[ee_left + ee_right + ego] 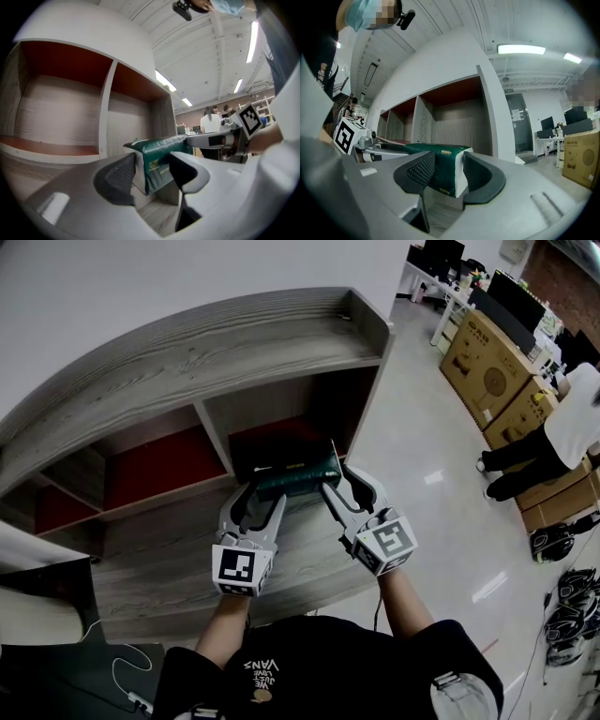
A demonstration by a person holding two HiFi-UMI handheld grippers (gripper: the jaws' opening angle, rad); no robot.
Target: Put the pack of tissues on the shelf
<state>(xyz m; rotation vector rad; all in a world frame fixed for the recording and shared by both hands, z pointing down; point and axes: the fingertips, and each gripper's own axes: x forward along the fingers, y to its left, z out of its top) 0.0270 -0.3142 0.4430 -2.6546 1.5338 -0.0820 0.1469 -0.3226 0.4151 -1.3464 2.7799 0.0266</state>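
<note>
Head view: the pack of tissues, dark green, was held level between the two grippers at the mouth of the right-hand lower compartment of the shelf; the left gripper gripped its left end and the right gripper its right end; both stood over the grey wood ledge in front of the red-backed compartments; a person stood well apart on the floor at right, near cardboard boxes.

Left gripper view: the jaws were closed part-way onto the end of the pack, a pad pressing each side; the pack ran away towards the right gripper and hung clear of the wood surface below it; an upright divider separated two compartments behind.

Right gripper view: the jaws were likewise clamped on the opposite end of the pack, its white end panel against the right-hand pad; the marker cube of the left gripper showed at far left.
</note>
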